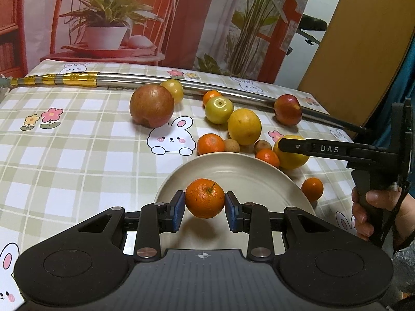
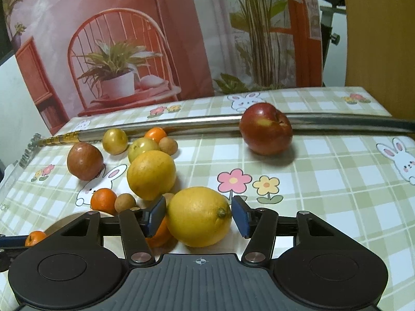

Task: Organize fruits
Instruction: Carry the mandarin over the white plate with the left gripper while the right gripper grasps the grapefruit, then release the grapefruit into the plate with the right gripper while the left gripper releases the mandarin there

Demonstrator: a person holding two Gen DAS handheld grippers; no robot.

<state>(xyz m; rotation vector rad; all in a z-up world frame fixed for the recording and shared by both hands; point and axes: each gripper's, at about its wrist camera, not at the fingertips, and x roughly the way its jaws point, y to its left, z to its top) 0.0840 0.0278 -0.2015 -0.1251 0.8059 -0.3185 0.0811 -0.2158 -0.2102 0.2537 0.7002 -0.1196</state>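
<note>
My left gripper (image 1: 205,203) is shut on a small stemmed tangerine (image 1: 203,197), held just over the near part of a cream plate (image 1: 249,171). My right gripper (image 2: 198,215) is closed on a yellow lemon (image 2: 198,217), its blue pads (image 2: 155,215) against both sides. In the left wrist view that lemon (image 1: 294,162) sits just past the plate's right rim, under the right gripper's black finger (image 1: 311,148). A person's hand (image 1: 373,207) holds the right gripper's handle. A tangerine (image 2: 158,235) is partly hidden behind the right gripper's left pad.
Loose fruit lies beyond the plate: a brown-red round fruit (image 1: 151,106), a green apple (image 1: 218,110), a yellow orange (image 1: 244,127), a red apple (image 1: 287,109), tangerines (image 1: 210,143) and small brown longans (image 1: 231,146). A long metal pole (image 1: 155,80) crosses the back of the checked tablecloth.
</note>
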